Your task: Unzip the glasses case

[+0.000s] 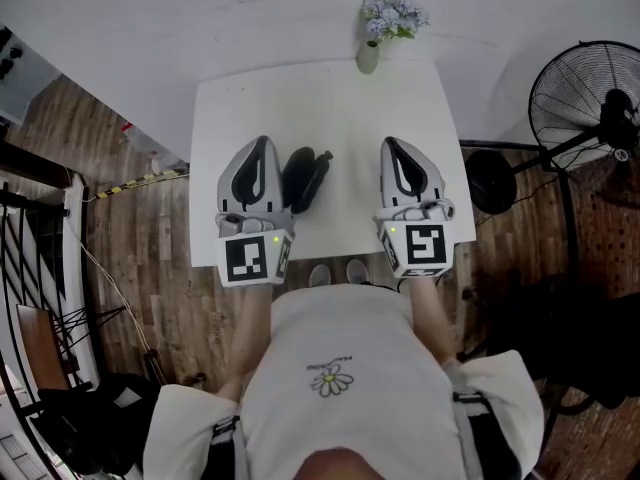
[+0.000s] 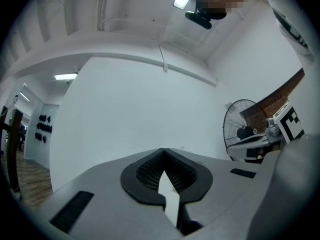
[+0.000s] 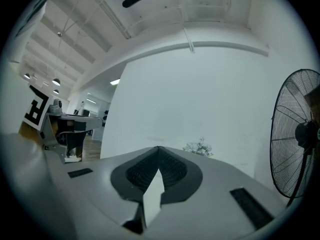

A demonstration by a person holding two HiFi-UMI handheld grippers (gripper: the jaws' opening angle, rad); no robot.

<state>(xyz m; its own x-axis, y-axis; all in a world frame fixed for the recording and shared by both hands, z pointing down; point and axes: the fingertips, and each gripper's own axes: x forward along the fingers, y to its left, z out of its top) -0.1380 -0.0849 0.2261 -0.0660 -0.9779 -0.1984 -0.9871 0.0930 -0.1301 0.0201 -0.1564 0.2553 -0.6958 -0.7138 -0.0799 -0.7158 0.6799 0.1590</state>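
Observation:
A black glasses case point(image 1: 303, 177) lies on the white table point(image 1: 330, 108), just right of my left gripper point(image 1: 262, 142) in the head view. That gripper is shut, its tips meeting with nothing between them, and it is held beside the case and apart from it. My right gripper point(image 1: 390, 144) is also shut and empty, farther right over bare table. In the left gripper view the jaws point(image 2: 162, 150) meet against a white wall. In the right gripper view the closed jaws point(image 3: 158, 148) point level at the wall. The case shows in neither gripper view.
A small vase of pale flowers point(image 1: 376, 30) stands at the table's far edge, and its blooms point(image 3: 198, 147) show in the right gripper view. A black standing fan point(image 1: 590, 98) is on the wooden floor to the right. The person's feet point(image 1: 336, 272) show under the near edge.

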